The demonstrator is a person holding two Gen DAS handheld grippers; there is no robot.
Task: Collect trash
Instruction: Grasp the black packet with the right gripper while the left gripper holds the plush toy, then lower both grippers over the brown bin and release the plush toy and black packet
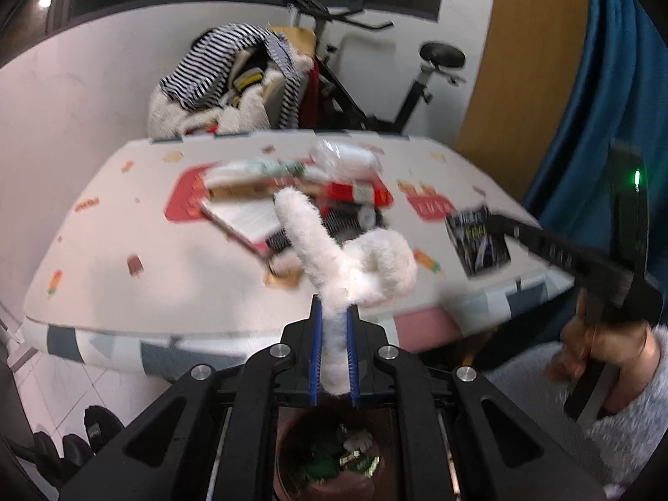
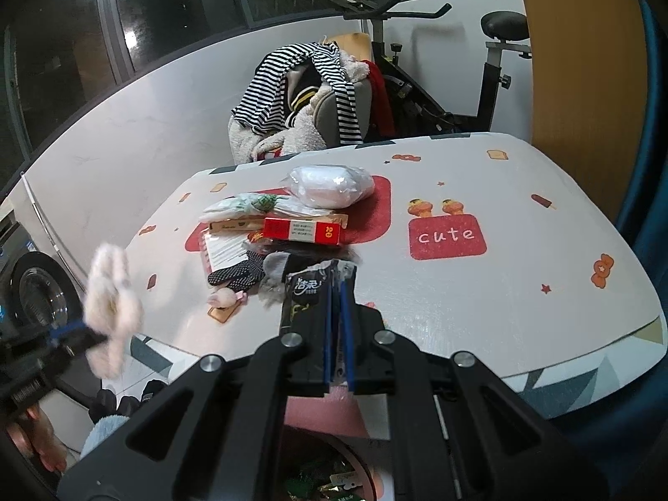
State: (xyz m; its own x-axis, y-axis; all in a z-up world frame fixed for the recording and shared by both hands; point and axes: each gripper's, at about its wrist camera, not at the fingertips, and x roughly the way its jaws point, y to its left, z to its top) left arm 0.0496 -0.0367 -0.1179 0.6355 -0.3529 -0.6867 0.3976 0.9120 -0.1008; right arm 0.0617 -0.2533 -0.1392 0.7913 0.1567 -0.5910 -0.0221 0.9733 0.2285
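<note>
Trash in both your grippers: your left gripper [image 1: 334,325] pinches a fuzzy white scrap [image 1: 346,259]. Your right gripper [image 2: 339,292] clamps a black tissue packet [image 2: 307,304] above the table [image 2: 501,292].

The word "cute" is showing in white letters on a red patch [image 2: 447,236] of the tablecloth [image 2: 522,275], beyond and to the right of the right gripper's fingers. The black packet [image 2: 307,292] sitting between those fingers is carrying white Chinese characters, seemingly "洁柔". The red box [image 2: 302,229] straight beyond the fingertips is bearing "20" at its right end; its other print is too small to read.
</note>
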